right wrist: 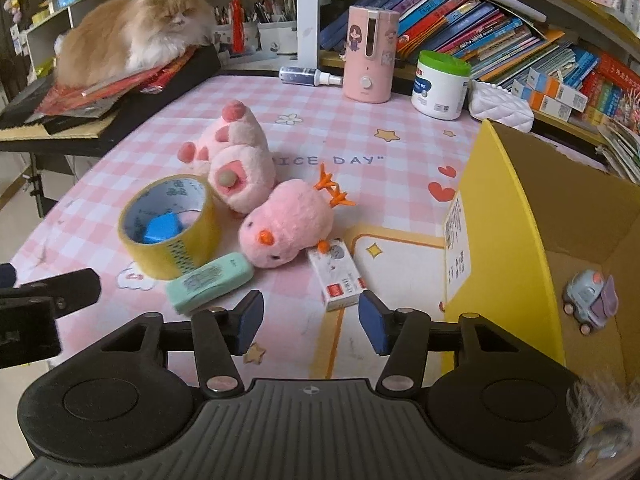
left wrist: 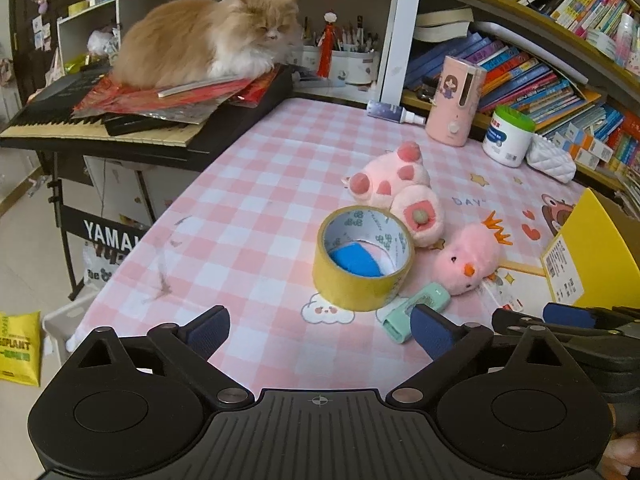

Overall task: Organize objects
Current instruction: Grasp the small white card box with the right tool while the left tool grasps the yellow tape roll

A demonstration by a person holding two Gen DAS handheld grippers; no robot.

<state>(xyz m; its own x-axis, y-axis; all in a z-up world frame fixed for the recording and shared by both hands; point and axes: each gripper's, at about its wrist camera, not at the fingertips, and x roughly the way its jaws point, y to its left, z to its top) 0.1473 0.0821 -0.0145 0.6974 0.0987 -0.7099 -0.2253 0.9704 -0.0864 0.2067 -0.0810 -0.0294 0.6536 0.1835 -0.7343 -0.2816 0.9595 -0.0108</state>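
Both grippers are empty: the left gripper (left wrist: pixel 320 330) has its blue-padded fingers (left wrist: pixel 210 330) spread wide above the bench's near edge, and the right gripper (right wrist: pixel 311 322) has its fingers (right wrist: pixel 251 320) spread too, nothing between them. Right ahead of the left gripper stands the yellow tape roll (left wrist: pixel 363 258), lying flat on the pink checked bench (left wrist: pixel 248 200) with a blue piece showing inside its core. Touching the roll's near side is the mint green correction tape (right wrist: pixel 209 282), angled toward the near edge. Just ahead of the right gripper lies a small white and red box (right wrist: pixel 338 276), one end tucked against the pink chick plush (right wrist: pixel 286 232), which lies on its side with its orange feet pointing toward the far edge. Behind the chick, and against the tape roll, sprawls the pink paw plush (right wrist: pixel 236 164). Off at the bench's right side sits the yellow cardboard box (right wrist: pixel 516 216), open, and a little toy car (right wrist: pixel 588 300) is inside on its floor. Along the far edge stand a pink humidifier (right wrist: pixel 370 54), a white tub with a green lid (right wrist: pixel 442 84), a spray bottle (right wrist: pixel 310 76) lying down and a white quilted pouch (right wrist: pixel 500 106). At the far left corner, an orange cat (left wrist: pixel 208 40) is loafed on papers over a keyboard (left wrist: pixel 100 128).
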